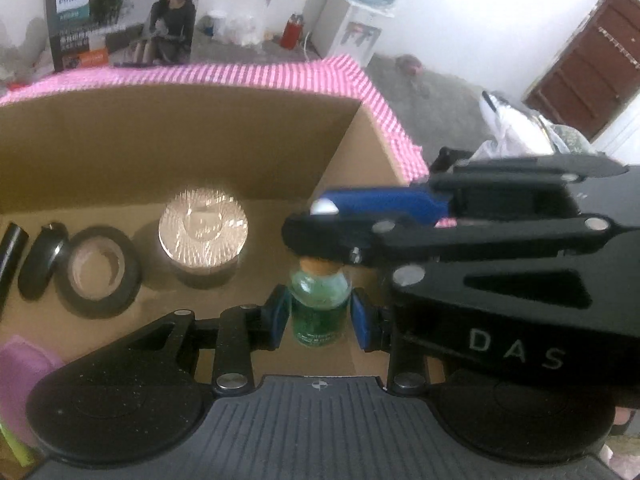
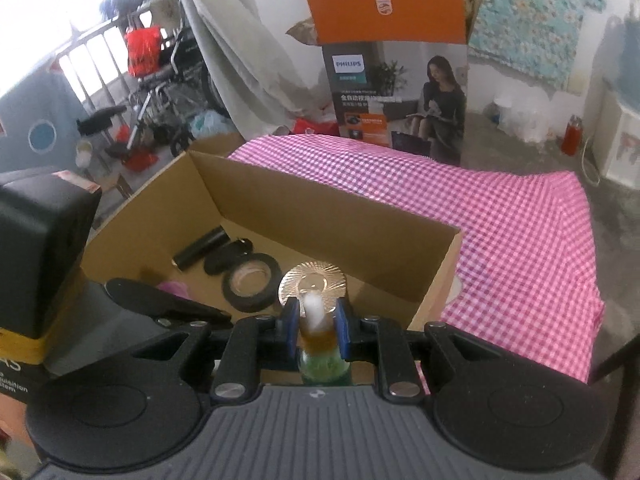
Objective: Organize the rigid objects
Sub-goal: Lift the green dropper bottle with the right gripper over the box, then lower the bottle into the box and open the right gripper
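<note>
Two grippers are holding one small green bottle (image 1: 320, 308) over the open box (image 1: 168, 136), probably so it can go in standing up beside the other things; the left gripper (image 1: 320, 316) is pinching the bottle's glass body with its blue pads (image 1: 277, 316), and the right gripper (image 2: 318, 326) is squeezing up high, at the cork (image 2: 316, 336) and the white bit (image 2: 313, 310) on top, so the bottle is not tipping. Inside the box, from left to right, a black tube (image 1: 12, 240) is lying down; next a dark round thing (image 1: 42, 260) is leaning; then a black tape roll (image 1: 98, 270) is lying flat; then a shiny round lid (image 1: 203, 229) is sitting near the bottle. The box is sitting on a pink checked cloth (image 2: 500, 232).
</note>
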Demonstrator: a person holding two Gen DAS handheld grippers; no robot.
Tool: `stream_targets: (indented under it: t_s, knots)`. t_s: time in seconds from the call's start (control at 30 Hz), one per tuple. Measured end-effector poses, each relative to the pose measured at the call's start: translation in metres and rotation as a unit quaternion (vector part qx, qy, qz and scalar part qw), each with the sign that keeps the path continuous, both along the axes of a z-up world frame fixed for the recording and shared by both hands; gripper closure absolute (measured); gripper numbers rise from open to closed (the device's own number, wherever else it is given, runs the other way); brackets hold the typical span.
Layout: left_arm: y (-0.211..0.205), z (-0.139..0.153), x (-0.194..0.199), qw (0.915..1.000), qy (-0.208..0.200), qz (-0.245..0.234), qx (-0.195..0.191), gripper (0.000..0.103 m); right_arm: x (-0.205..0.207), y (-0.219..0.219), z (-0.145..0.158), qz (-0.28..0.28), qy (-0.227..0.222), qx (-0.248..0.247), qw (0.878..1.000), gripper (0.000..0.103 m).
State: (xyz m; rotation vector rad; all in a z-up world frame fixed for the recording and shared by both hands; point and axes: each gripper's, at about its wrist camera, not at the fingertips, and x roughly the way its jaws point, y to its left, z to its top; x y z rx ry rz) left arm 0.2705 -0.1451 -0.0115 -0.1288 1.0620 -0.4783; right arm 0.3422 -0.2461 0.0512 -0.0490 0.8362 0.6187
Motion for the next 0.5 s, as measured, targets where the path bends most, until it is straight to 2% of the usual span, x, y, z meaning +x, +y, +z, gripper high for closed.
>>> stream_targets:
  t_s: [0.07, 0.2, 0.3, 0.5]
  knots:
    - [0.002, 0.002, 0.0, 0.9997, 0.006, -0.006, -0.025, 0.067, 0.001, 0.003, 0.002, 0.005, -0.005, -0.007, 1.0, 0.083]
    - [0.002, 0.004, -0.005, 0.9999, 0.002, -0.006, -0.015, 0.058, 0.003, 0.01, 0.006, 0.009, -0.02, -0.034, 0.999, 0.081]
    - [0.005, 0.005, -0.01, 0.9997, -0.002, -0.001, -0.023, 0.049, 0.0, 0.012, 0.007, 0.009, -0.02, -0.031, 0.999, 0.081]
    - [0.01, 0.016, -0.025, 0.9992, -0.035, 0.007, -0.018, 0.034, -0.012, 0.002, 0.017, -0.014, -0.027, -0.009, 1.0, 0.081]
